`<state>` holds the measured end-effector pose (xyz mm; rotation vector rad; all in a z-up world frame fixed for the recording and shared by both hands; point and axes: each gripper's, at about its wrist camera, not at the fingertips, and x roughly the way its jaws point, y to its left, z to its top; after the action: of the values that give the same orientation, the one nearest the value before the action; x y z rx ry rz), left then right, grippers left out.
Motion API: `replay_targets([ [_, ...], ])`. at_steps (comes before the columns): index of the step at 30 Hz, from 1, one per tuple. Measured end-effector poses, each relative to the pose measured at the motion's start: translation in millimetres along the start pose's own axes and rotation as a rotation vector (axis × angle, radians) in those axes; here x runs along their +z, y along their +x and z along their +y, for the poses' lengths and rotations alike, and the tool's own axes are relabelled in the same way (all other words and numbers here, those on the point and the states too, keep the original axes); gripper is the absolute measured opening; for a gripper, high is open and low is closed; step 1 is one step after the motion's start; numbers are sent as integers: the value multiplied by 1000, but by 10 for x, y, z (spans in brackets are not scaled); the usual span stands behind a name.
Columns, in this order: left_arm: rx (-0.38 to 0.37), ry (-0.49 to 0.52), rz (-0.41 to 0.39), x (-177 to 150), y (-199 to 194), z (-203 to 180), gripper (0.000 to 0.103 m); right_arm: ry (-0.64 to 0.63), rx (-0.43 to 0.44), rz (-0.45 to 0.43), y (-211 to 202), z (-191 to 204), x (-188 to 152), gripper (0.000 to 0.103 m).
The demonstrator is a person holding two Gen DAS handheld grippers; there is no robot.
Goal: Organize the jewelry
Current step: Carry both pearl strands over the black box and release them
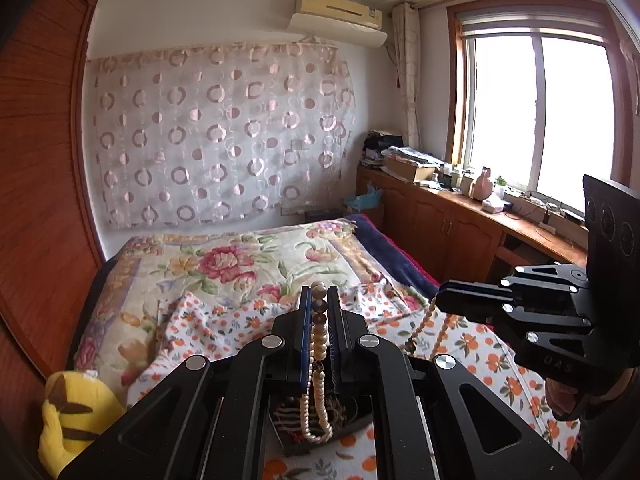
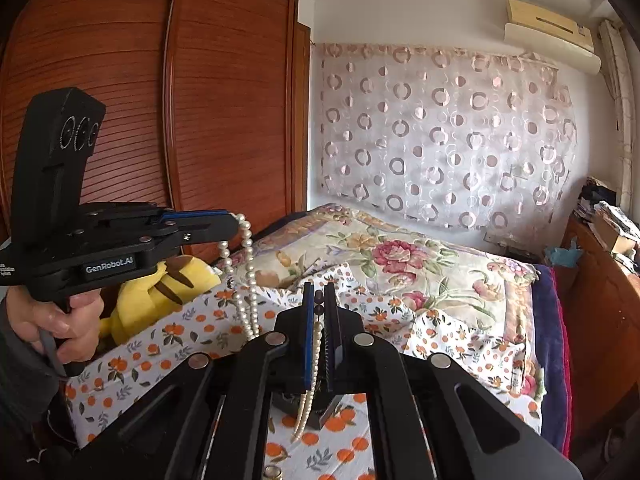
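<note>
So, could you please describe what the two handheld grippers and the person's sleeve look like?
Both the left gripper and right gripper are matte black linkages with silver pivot screws and blue-edged finger pads. The left one bears white GenRobot.AI lettering and a three-ringed upright block. The sleeve is dark grey.

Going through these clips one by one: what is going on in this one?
A person holds a gripper in each hand over a bed. Both are shut on a pearl necklace: the left gripper pinches beads near a few darker ones, with loops hanging down towards a dark tray on the orange-print cloth. The right gripper clamps another stretch of beads, which hangs below it. The necklace is lifted clear of the bedding, not yet laid anywhere. A yellow plush toy lies beside the bed.
</note>
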<state>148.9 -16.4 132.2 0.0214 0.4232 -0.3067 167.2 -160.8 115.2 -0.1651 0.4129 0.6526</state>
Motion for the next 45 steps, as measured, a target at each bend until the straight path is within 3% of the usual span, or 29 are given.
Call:
replay_targets([
  [9, 3, -17, 14, 65, 233, 123, 7, 3, 11, -17, 132, -102, 141, 6],
  [20, 9, -70, 180, -556, 738, 358, 7, 8, 11, -28, 261, -123, 206, 6],
  [29, 21, -92, 249, -877, 900, 440, 7, 2, 7, -34, 327, -116, 297, 5],
  [45, 21, -88, 268, -978, 916, 436, 7, 22, 22, 92, 700, -82, -78, 6],
])
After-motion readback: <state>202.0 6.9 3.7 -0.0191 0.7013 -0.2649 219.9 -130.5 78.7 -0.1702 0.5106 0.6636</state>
